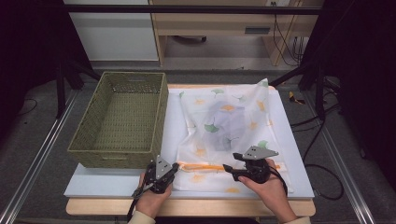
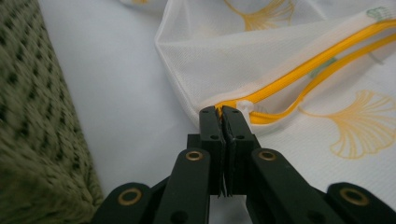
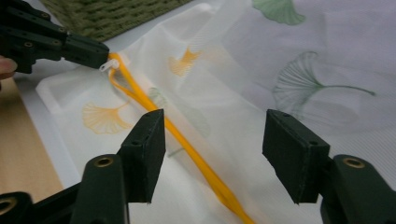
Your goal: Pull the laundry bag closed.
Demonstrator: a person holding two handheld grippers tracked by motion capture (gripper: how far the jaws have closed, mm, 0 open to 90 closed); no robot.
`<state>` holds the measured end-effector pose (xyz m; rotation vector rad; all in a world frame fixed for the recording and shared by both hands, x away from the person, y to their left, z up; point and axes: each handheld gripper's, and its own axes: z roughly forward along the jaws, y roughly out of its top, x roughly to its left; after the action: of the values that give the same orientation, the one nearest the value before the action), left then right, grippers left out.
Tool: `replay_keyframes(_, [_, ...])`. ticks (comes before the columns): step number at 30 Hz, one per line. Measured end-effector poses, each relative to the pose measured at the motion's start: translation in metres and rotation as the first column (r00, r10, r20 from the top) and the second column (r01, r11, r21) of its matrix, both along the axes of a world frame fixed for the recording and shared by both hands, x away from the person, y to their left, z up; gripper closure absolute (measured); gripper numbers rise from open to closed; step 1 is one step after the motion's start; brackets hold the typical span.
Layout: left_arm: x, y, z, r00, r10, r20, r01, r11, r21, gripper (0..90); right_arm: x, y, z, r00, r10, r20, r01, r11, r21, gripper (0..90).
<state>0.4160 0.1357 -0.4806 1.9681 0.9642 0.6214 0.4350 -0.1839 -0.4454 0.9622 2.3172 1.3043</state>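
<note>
A white mesh bag (image 1: pixel 229 126) printed with ginkgo leaves lies flat on the white table, with clothing dimly visible inside. Its orange zipper (image 1: pixel 205 166) runs along the near edge and is partly open. My left gripper (image 1: pixel 175 167) is shut on the bag's left corner at the zipper's end (image 2: pixel 229 105), beside the white zipper pull (image 2: pixel 245 106). My right gripper (image 1: pixel 227 168) hovers open just over the zipper (image 3: pixel 187 144), and its jaws (image 3: pixel 212 140) straddle the zipper without touching it. Farther off in that view is the left gripper (image 3: pixel 100 53), pinching the corner.
A green woven basket (image 1: pixel 133 74) stands empty on the table's left half, close to my left gripper (image 2: pixel 222 112). The table's wooden front edge (image 1: pixel 210 207) runs just below both hands. Dark frame posts and cables stand beyond the table's sides.
</note>
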Motion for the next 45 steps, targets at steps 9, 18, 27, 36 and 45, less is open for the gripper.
replay_keyframes(9, [-0.012, -0.002, 0.032, 0.9954, -0.020, 0.094, 0.022, 0.9995, -0.021, 88.3, -0.017, 0.036, 0.021, 0.9967, 0.068, 0.045, -0.067, 0.997, -0.026, 63.0])
replay_keyframes(18, [-0.017, -0.003, 0.040, 0.9940, -0.030, 0.105, 0.031, 0.9994, -0.012, 88.4, -0.025, 0.079, 0.034, 0.9877, 0.146, 0.056, -0.140, 0.985, -0.101, 84.8])
replay_keyframes(27, [-0.015, -0.001, 0.038, 0.9948, -0.027, 0.098, 0.028, 0.9996, -0.005, 88.4, -0.011, 0.117, 0.025, 0.9809, 0.193, -0.029, -0.195, 0.970, -0.147, 89.5])
replay_keyframes(36, [-0.015, 0.000, 0.036, 0.9958, -0.033, 0.086, 0.035, 0.9993, -0.014, 88.4, 0.005, 0.136, 0.008, 0.9763, 0.205, -0.071, -0.214, 0.964, -0.160, 85.5])
replay_keyframes(45, [-0.015, -0.003, 0.033, 0.9964, -0.056, 0.064, 0.057, 0.9983, -0.014, 88.4, 0.013, 0.141, -0.003, 0.9779, 0.197, -0.069, -0.206, 0.966, -0.154, 74.5])
